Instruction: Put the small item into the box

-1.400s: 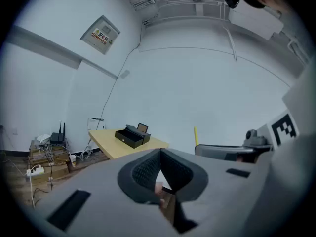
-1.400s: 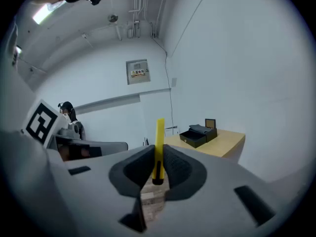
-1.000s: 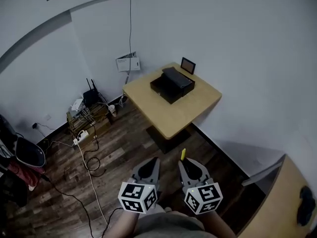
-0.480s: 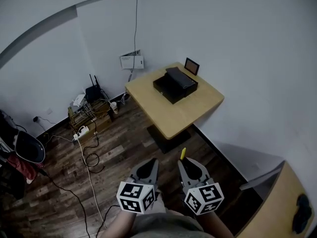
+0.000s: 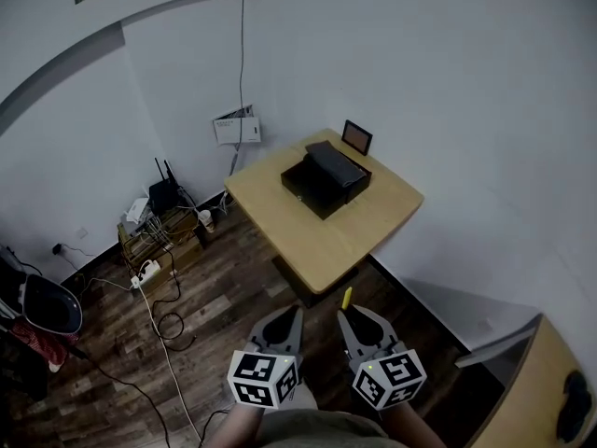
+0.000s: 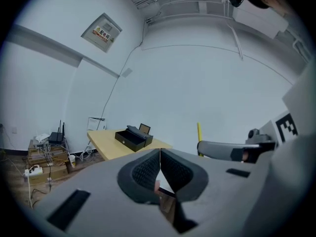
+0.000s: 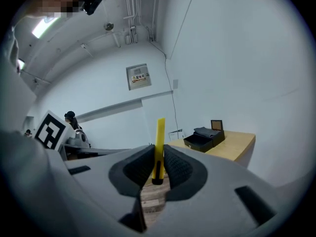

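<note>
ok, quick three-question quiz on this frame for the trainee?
1. Which gripper holds the yellow item? A. left B. right C. neither
2. True or false: the yellow item already lies in the black box on the table.
3. What stands between the left gripper's jaws?
Key: 1 B, the right gripper. 2 false. 3 nothing; they are shut.
</note>
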